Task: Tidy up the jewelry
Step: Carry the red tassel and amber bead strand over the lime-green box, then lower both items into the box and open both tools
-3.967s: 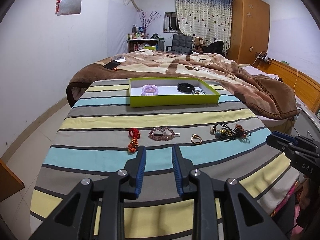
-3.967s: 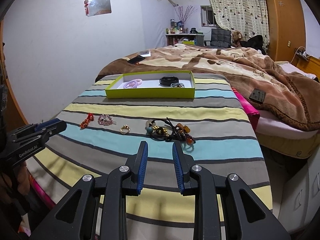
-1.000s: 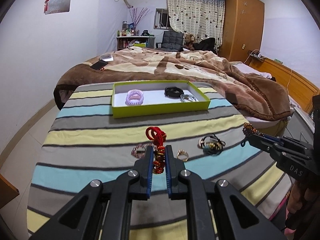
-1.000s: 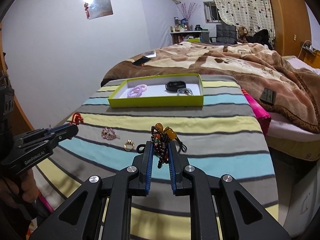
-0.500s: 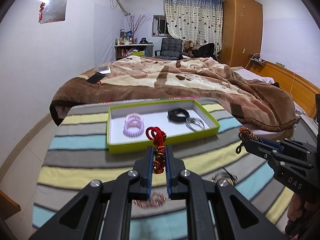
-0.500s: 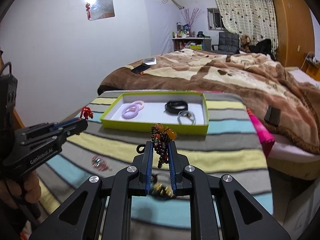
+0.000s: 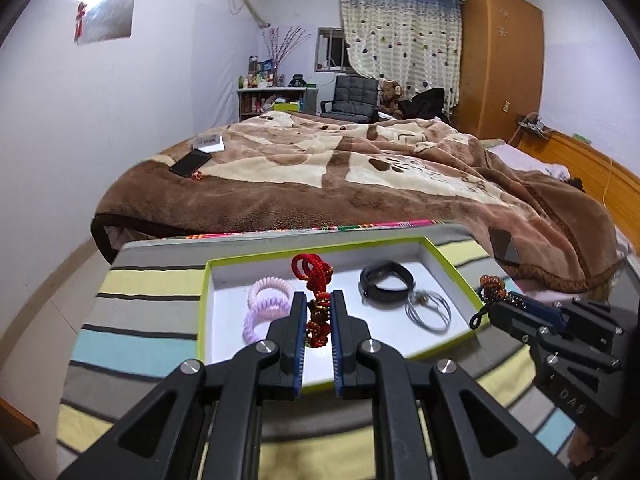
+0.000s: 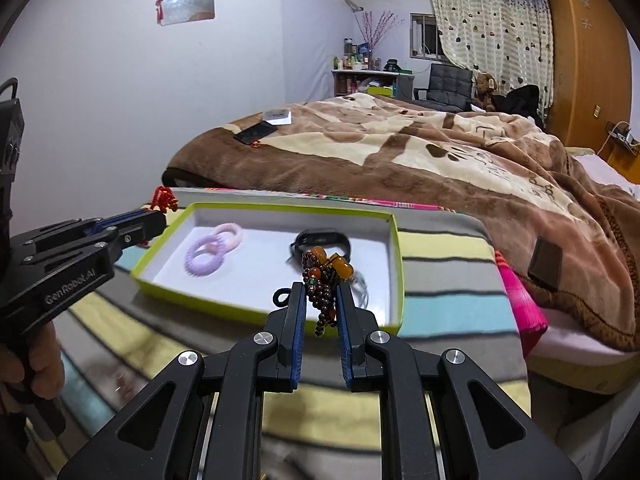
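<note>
While both grippers carry a piece toward the tray, the sorting looks partly done. Nearest, the left gripper [image 7: 316, 312] is clamped almost shut on a red knotted charm [image 7: 314, 280], and the right gripper [image 8: 322, 300] is pinched on a dark bead bracelet with amber beads [image 8: 326, 276]. Just beyond, the green-rimmed tray [image 8: 396, 248] on the striped cloth [image 8: 440, 280] already holds pink coil hair ties [image 8: 212, 248], a black band [image 7: 386, 280] and a thin silver bangle [image 7: 428, 308]; I judge release comes next
</note>
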Demonstrator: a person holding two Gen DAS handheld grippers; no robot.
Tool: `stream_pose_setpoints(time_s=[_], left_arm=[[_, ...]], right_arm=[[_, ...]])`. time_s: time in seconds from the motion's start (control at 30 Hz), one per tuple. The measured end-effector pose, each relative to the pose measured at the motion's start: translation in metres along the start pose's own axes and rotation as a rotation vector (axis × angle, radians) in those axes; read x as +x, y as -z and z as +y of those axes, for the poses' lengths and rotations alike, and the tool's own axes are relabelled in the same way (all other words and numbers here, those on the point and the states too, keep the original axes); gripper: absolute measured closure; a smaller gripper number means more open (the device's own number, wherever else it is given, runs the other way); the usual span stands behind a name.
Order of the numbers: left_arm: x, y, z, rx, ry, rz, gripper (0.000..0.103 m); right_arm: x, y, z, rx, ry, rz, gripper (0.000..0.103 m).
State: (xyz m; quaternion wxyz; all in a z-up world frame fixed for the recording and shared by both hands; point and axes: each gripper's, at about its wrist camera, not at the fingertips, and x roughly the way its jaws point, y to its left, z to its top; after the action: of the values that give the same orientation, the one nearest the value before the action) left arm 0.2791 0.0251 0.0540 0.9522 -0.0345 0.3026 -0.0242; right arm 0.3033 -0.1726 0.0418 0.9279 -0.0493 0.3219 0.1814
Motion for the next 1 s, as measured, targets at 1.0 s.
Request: stream_pose_setpoints(time_s=[1.0], left_arm=[[0.13,-0.009,0.001,0.004,-0.044,0.212,0.091]], right_arm=[[0.127,-0.028,-0.038,0.057,0.04,0.16,0.087]])
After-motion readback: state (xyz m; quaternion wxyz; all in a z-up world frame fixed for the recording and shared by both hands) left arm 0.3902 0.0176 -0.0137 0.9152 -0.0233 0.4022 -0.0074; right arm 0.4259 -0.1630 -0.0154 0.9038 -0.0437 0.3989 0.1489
